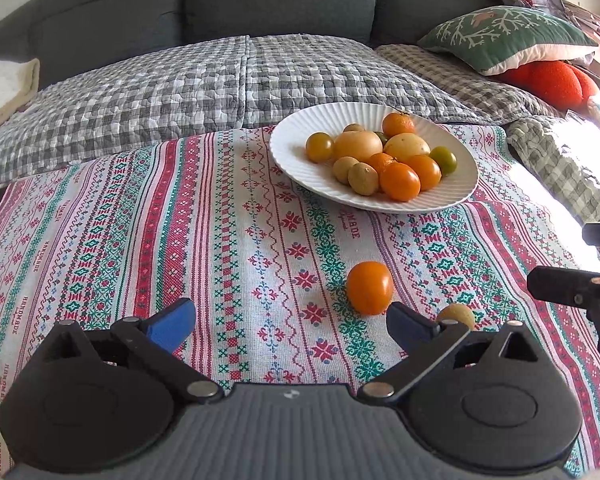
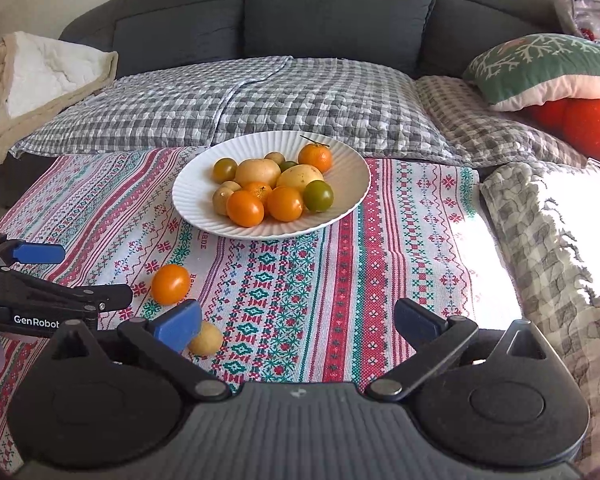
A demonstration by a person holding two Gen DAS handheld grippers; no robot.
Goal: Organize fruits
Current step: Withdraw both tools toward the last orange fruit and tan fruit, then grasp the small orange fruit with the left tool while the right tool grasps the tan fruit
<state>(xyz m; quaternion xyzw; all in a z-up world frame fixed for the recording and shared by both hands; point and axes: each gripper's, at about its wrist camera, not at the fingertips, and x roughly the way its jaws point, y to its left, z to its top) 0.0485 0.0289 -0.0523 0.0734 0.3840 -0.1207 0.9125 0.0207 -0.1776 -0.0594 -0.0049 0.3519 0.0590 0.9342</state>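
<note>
Left tool (image 1: 288, 328) hides part of small yellow fruit (image 1: 458, 315).

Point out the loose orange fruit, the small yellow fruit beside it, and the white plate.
Orange fruit (image 1: 369, 288), left wrist view, middle of its skin.
Small yellow fruit (image 2: 206, 339), right wrist view, its visible side beside the blue finger.
White plate (image 2: 352, 176), right wrist view, bare ribbed rim on the right.

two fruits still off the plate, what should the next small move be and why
Probably ease the open left gripper toward the orange fruit to straddle it. It lies loose on the cloth just ahead, nothing between the fingers, and the white plate holds the other fruits.
</note>
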